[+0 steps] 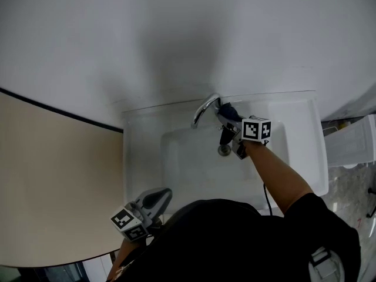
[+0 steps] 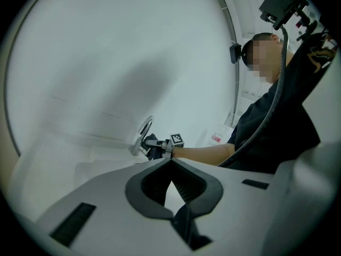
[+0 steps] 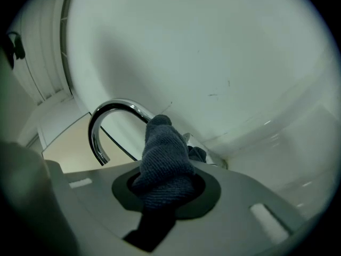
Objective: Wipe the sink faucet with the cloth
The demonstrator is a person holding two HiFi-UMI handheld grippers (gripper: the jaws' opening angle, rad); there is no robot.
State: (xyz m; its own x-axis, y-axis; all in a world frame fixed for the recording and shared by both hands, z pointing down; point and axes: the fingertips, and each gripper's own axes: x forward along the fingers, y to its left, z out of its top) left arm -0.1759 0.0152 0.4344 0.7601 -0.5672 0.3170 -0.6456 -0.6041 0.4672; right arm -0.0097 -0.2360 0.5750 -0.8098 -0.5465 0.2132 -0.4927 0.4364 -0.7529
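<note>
1. Left tool [image 1: 161,195]: nearest us, at the front edge of the sink. Its jaws are closed together on nothing, and it takes no part in the wiping.
2. Sink [image 1: 136,157]: white; the basin holds only the drain [image 1: 224,150].
3. Right tool [image 3: 166,188]: held out over the basin, jaws a little apart and clamped on the cloth.
4. Cloth [image 3: 162,153]: dark blue knit, bunched, standing up out of the jaws. Its tip is at the rear end of the spout; we cannot tell whether it is touching or just beside.
5. Faucet [image 3: 114,111]: chrome gooseneck on the sink's back ledge, against the white wall.
6. Progress, in our judgement: the cloth is in hand and brought to the faucet, and wiping is under way near the spout's root. The arc and outlet carry no cloth and are left to cover. No view shows which parts are already clean.
</note>
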